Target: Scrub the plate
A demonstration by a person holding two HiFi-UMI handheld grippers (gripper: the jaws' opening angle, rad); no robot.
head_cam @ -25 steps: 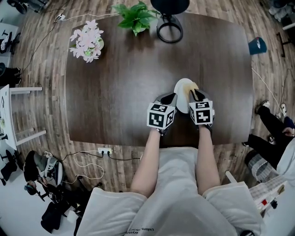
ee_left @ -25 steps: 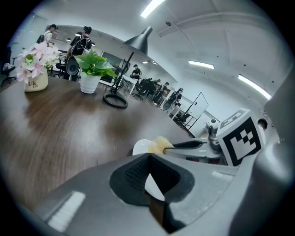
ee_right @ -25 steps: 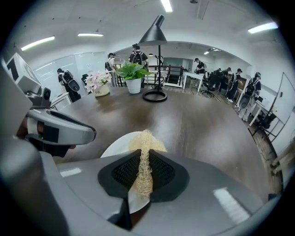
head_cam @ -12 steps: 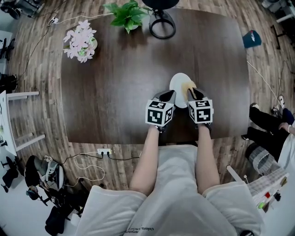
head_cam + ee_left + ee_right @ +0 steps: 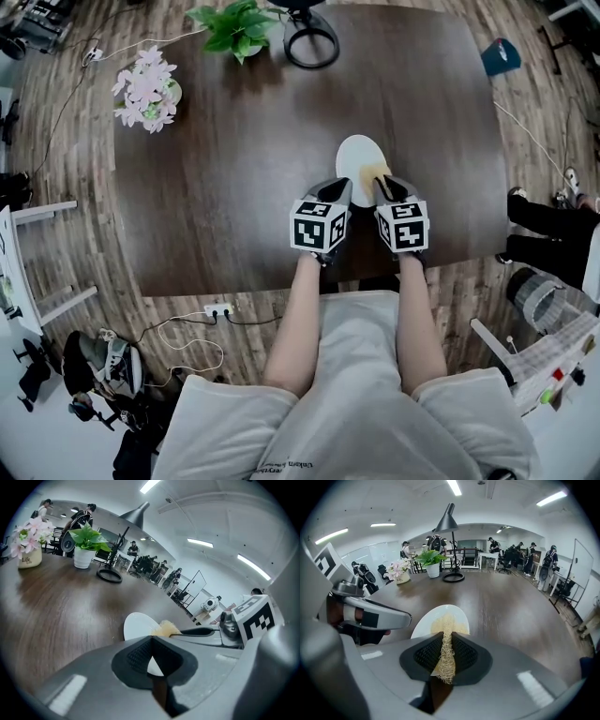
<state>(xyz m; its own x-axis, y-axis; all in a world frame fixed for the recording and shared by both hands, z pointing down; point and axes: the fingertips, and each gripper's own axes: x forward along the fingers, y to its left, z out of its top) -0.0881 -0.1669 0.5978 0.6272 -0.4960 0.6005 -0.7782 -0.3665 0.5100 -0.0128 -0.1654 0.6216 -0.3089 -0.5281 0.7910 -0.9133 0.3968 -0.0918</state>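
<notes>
Gripping plate [image 5: 357, 156] rim w/ L tongs [image 5: 340, 189]; R tongs [image 5: 382, 184] clamp scrubber [image 5: 378, 172] against plate.

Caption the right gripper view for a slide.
Right gripper shut on a fibrous scrubber, over the white plate on a dark table.

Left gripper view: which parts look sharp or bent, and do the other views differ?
Left gripper view: fisheye bending, black corners, plate sharp. Right gripper view: same bending, scrubber sharp, ceiling lamps glare. Head view: table edges bow outward.
</notes>
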